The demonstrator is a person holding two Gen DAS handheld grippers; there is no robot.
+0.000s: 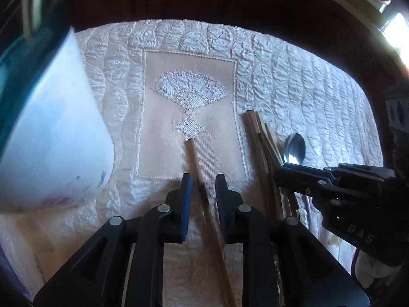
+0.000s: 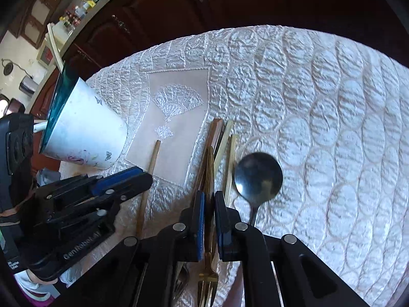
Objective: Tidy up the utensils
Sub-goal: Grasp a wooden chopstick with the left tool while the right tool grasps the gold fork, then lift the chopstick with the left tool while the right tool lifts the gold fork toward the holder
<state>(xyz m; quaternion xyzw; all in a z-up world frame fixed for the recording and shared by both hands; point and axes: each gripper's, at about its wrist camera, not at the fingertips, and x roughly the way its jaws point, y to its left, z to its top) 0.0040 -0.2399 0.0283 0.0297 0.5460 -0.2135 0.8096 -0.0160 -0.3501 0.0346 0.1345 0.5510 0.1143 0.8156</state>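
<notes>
A single wooden chopstick [image 1: 194,158] lies on the beige panel and runs back between the fingers of my left gripper [image 1: 203,179]. The pads stand apart and clear of it, so the gripper is open. My right gripper [image 2: 210,199] is shut on the handle of a gold fork [image 2: 210,168], whose tines show below near the bottom edge. Just right of it lies a steel spoon [image 2: 258,176], bowl up. Between fork and spoon lies a loose bundle of chopsticks [image 2: 226,143]. In the left wrist view the right gripper [image 1: 278,170] sits over that bundle [image 1: 255,133], beside the spoon [image 1: 295,148].
A white flowered cup [image 2: 84,125] with a teal inside stands at the left, with pale sticks poking out of it. A silver fork [image 2: 181,281] lies under my right gripper. The quilted white tablecloth [image 2: 319,128] stretches right, and dark wooden cabinets [image 2: 158,12] stand behind the table.
</notes>
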